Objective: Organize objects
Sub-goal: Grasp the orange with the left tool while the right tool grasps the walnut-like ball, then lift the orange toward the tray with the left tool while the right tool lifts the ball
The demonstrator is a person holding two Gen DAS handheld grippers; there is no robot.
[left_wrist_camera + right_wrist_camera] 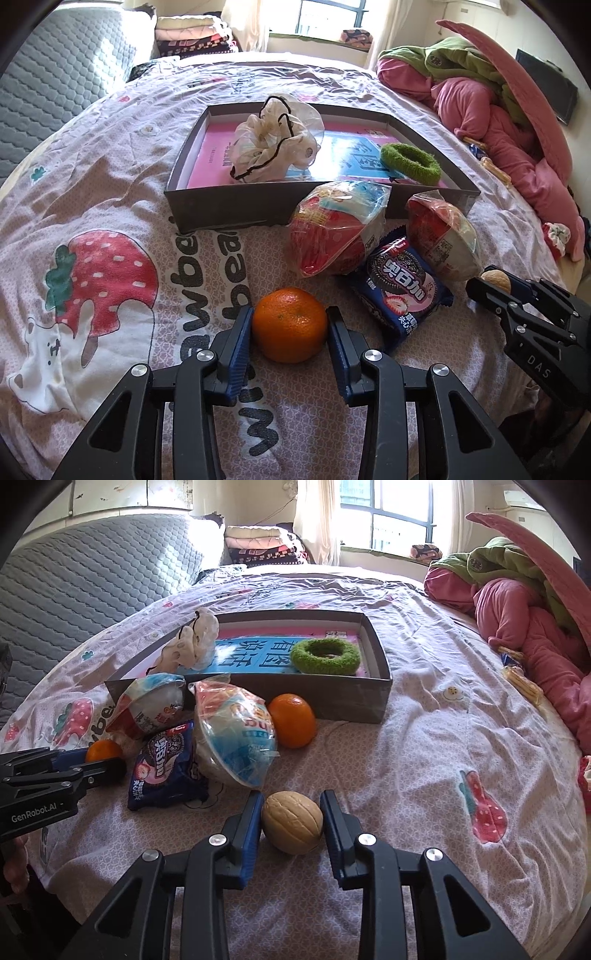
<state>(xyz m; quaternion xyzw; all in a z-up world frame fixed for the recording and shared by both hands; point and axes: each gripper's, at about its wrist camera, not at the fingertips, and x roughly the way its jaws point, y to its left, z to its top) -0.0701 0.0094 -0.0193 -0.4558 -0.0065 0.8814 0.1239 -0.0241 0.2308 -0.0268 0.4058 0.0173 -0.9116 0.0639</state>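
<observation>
My left gripper (290, 325) clamps the orange (290, 325), my right gripper (291, 821) the walnut (291, 821); grasping done, next I lift both into the box (229, 214).

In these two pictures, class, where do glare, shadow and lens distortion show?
Left wrist view: the window is blown out white, sunlight glares off the box lining, the bed bulges in fisheye curve. Right wrist view: dark corners ring the frame, the walnut casts a soft shadow.
</observation>
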